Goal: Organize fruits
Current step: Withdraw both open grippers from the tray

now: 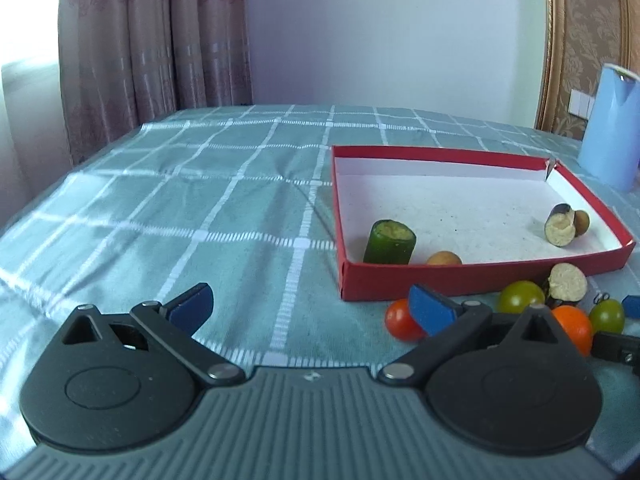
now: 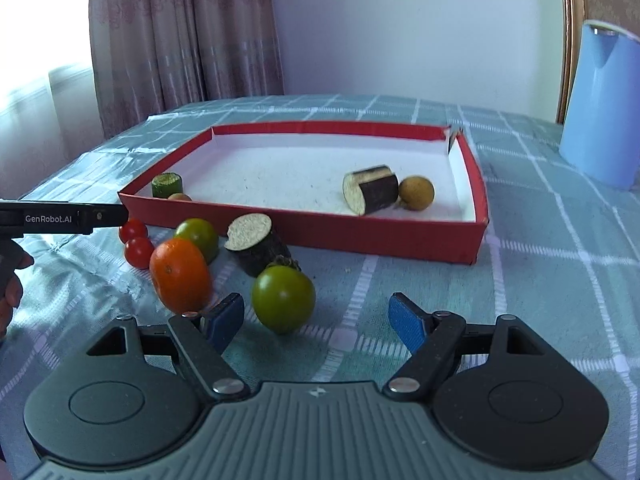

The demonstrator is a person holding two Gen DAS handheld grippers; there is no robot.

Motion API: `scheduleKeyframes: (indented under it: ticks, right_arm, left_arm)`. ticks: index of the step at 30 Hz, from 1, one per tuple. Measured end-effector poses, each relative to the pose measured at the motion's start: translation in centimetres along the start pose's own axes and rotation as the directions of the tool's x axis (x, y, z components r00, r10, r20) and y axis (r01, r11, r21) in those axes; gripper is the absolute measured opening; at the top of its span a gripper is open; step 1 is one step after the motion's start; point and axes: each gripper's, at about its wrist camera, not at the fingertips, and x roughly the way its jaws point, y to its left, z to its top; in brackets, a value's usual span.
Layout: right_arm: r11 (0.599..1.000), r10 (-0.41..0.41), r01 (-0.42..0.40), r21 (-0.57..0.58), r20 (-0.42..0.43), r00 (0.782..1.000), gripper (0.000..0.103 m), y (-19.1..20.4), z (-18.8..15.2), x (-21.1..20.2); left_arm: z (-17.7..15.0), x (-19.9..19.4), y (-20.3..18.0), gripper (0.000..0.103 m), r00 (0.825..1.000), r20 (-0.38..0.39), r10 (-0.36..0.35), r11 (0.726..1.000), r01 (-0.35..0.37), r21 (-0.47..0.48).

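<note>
A red box (image 1: 440, 278) (image 2: 360, 236) with a white floor holds a cucumber piece (image 1: 389, 242) (image 2: 167, 185), an eggplant piece (image 1: 560, 226) (image 2: 372, 195) and two small tan fruits (image 1: 444, 258) (image 2: 417, 193). In front of the box lie red cherry tomatoes (image 1: 402, 320) (image 2: 138, 252), an orange (image 1: 574, 328) (image 2: 181, 274), green tomatoes (image 1: 520, 296) (image 2: 283, 299) and another eggplant piece (image 1: 567, 282) (image 2: 256, 246). My left gripper (image 1: 310, 308) is open and empty, left of the loose fruit. My right gripper (image 2: 318, 320) is open, with the nearest green tomato just beyond its fingers.
The table wears a teal checked cloth (image 1: 200, 200) (image 2: 560, 280). A light blue jug (image 1: 610, 136) (image 2: 600, 108) stands at the back right. Curtains (image 1: 152, 40) hang behind the table's far left edge. The left gripper's body (image 2: 60, 218) shows at the right view's left edge.
</note>
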Motion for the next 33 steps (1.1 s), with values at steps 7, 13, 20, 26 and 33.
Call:
scheduleKeyframes:
  ticks: [7, 13, 20, 26, 33]
  right_arm:
    - [1.000, 0.002, -0.002, 0.001, 0.000, 1.000, 0.080, 0.0, 0.0, -0.1]
    - [1.000, 0.005, -0.005, 0.005, 0.002, 1.000, 0.080, -0.1, 0.0, -0.1]
    - [1.000, 0.001, -0.001, -0.010, -0.007, 1.000, 0.082, 0.2, 0.0, 0.1]
    - [1.000, 0.000, -0.001, -0.015, -0.009, 1.000, 0.083, 0.2, 0.0, 0.1]
    - [1.000, 0.005, -0.005, -0.010, -0.006, 1.000, 0.083, 0.2, 0.1, 0.1]
  left_arm:
    - [1.0, 0.5, -0.7, 0.103, 0.998, -0.025, -0.059, 0.998, 0.059, -0.011]
    - [-0.1, 1.1, -1.0, 0.103, 0.997, -0.059, -0.054, 0.998, 0.056, 0.037]
    - [0.1, 1.5, 0.7, 0.096, 0.990, -0.066, -0.125, 0.992, 0.123, -0.034]
    - [0.3, 2.1, -0.2, 0.094, 0.982, -0.115, -0.151, 0.988, 0.151, -0.011]
    - [0.1, 0.9, 0.8, 0.076, 0.971, -0.105, -0.213, 0.977, 0.212, -0.026]
